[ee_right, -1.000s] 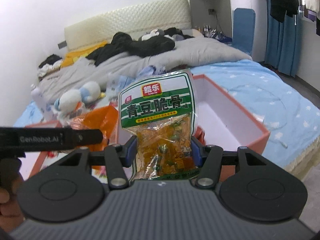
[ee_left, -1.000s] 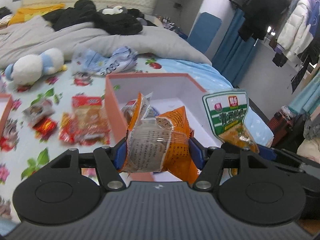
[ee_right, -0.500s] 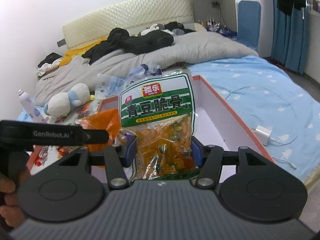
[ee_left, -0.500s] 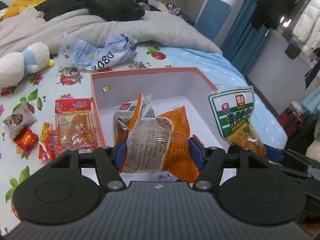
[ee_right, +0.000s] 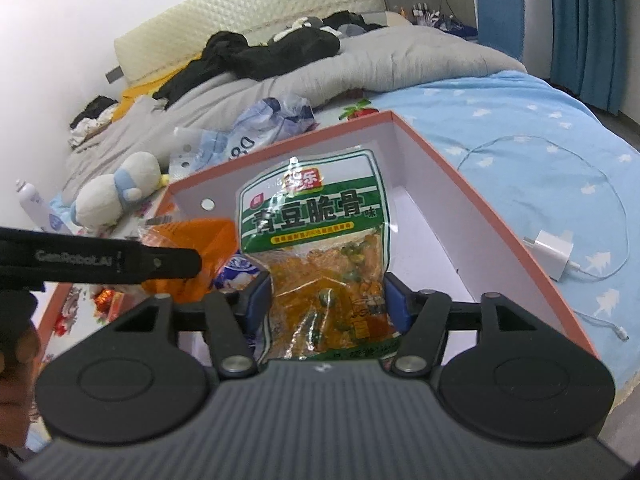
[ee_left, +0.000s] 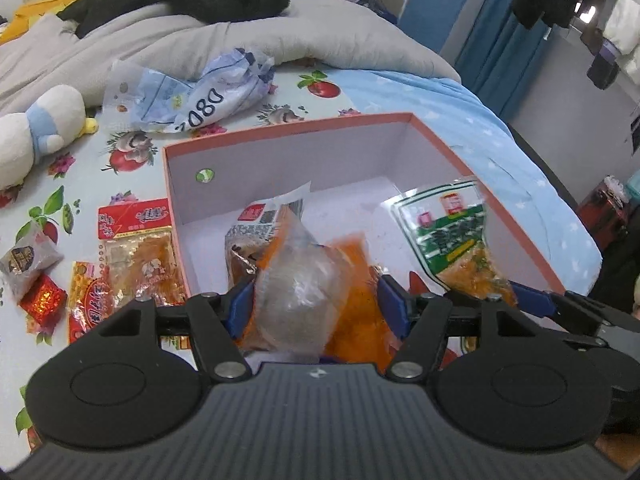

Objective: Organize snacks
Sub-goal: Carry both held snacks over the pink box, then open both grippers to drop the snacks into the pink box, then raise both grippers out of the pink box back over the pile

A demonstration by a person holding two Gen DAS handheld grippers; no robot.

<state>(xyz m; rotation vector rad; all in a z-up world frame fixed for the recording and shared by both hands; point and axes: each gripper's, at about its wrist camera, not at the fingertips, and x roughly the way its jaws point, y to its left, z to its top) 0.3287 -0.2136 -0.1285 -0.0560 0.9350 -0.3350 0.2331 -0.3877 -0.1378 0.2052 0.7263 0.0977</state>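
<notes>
Bed [ee_left: 460, 104] carries pink box [ee_left: 280, 132] near its rt edge. L gripper [ee_left: 316, 304] fingers clamp orange snack pack [ee_left: 308, 292] betw. them, over box. R gripper [ee_right: 328, 300] fingers pinch green snack bag [ee_right: 316, 224] at its lower half, above box interior.

White wall [ee_right: 100, 8], cream padded headboard [ee_right: 248, 24], blue curtains [ee_right: 592, 28] beside the cluttered bed [ee_right: 520, 120]
</notes>
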